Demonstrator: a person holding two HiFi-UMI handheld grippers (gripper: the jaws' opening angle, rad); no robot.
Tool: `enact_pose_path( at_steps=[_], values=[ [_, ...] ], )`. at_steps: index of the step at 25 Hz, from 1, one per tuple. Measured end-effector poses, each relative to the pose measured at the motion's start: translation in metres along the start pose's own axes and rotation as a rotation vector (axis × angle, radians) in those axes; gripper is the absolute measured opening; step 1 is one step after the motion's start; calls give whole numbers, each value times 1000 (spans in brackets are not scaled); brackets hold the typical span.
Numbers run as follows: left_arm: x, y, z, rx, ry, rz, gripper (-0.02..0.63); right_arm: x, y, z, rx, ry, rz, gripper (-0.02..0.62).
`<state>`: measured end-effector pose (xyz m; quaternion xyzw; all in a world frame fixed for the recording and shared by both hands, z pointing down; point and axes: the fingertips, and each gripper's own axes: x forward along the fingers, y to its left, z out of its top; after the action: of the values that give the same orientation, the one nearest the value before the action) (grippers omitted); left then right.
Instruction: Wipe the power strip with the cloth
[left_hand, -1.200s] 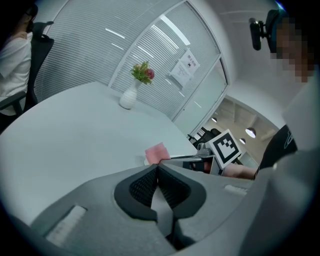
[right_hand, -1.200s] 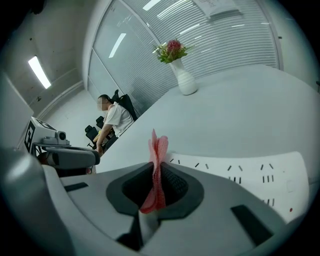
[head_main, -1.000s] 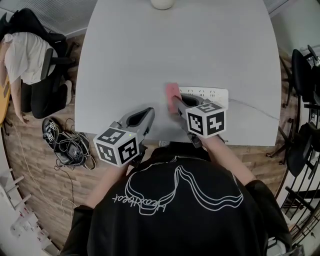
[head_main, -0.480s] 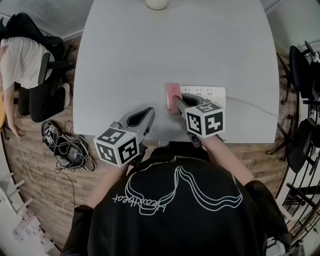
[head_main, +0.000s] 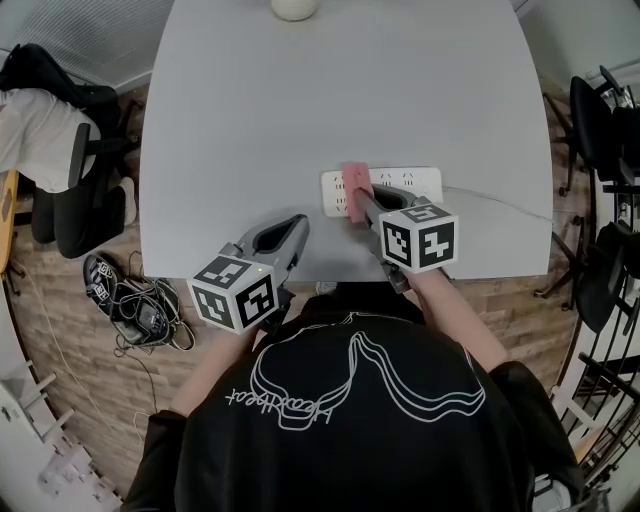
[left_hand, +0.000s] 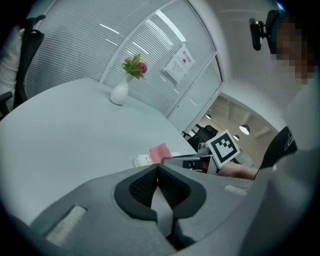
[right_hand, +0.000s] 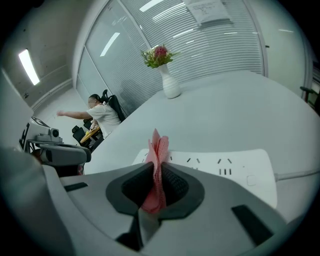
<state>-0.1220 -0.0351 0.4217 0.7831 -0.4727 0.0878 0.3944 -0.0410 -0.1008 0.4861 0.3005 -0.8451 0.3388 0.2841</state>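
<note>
Right gripper pinches the pink cloth over the white power strip.

The right gripper (head_main: 356, 203) has its jaws closed on a folded pink cloth (head_main: 354, 181), which sticks out past the jaw tips. The cloth lies over the left part of the power strip (head_main: 421, 183); whether it really presses on the strip I cannot tell. The strip lies flat near the front edge of the grey table (head_main: 300, 100), sockets up, and its thin cable (head_main: 500, 204) runs off to the right. The left gripper (head_main: 286, 231) is at the table's front edge, left of the strip and apart from it, with its jaws pressed together on nothing. A white vase (right_hand: 171, 86) with flowers stands at the far side of the table.
</note>
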Motion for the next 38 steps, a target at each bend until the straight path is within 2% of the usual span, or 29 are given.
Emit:
enact_pose_path(
  at_steps=[24, 38],
  values=[
    [46, -39, 1, 69, 78, -97, 14, -56, -79, -9, 91, -65, -147, 58],
    [67, -54, -3, 91, 118, -138, 14, -80, -109, -18, 143, -100, -190, 57]
  ],
)
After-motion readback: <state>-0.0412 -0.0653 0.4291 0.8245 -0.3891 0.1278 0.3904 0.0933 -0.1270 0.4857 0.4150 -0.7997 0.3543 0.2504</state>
